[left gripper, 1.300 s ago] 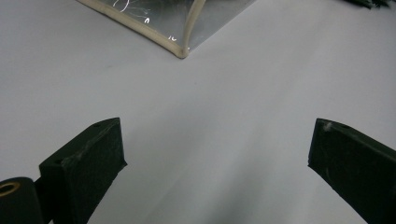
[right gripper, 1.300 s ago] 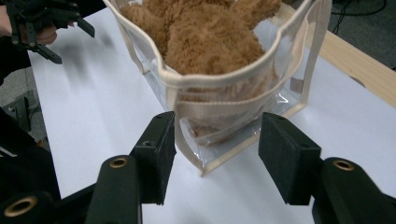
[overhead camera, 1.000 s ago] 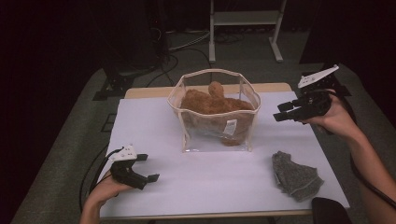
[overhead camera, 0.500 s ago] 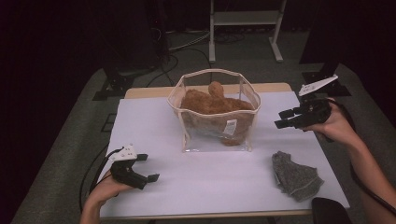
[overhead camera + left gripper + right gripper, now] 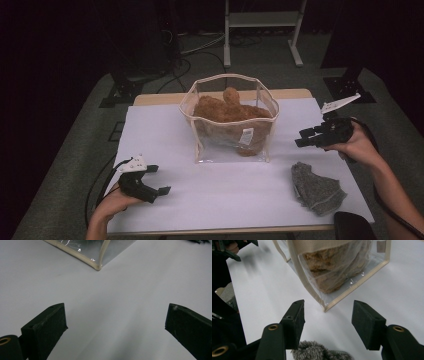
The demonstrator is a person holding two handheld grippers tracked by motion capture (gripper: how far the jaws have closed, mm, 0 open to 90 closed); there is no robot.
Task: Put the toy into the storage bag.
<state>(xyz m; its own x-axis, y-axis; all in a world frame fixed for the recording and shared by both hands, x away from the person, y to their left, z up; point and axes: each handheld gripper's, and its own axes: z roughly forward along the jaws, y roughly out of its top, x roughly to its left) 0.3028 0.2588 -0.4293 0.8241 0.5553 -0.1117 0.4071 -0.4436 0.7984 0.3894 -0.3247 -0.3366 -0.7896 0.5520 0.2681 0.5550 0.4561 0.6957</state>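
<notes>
A clear plastic bag with cream trim (image 5: 230, 120) stands upright in the middle of the white table (image 5: 165, 135), and a brown plush toy (image 5: 225, 107) sits inside it. A grey fuzzy cloth (image 5: 316, 189) lies at the front right. My right gripper (image 5: 304, 138) hovers open just above and behind that cloth, pointing at the bag's corner (image 5: 324, 308); the cloth (image 5: 319, 352) shows under its jaws. My left gripper (image 5: 159, 181) rests open near the front left edge, its jaws wide apart over bare table, with the bag's corner (image 5: 98, 265) ahead.
A metal stand (image 5: 262, 30) and cables (image 5: 200, 47) are on the floor beyond the table. The table's front edge (image 5: 225, 231) runs close to my left hand. A dark object (image 5: 352, 226) sits at the front right corner.
My right gripper has come down and toward the front, from beside the bag's upper right to just above the grey cloth. The left gripper has stayed put.
</notes>
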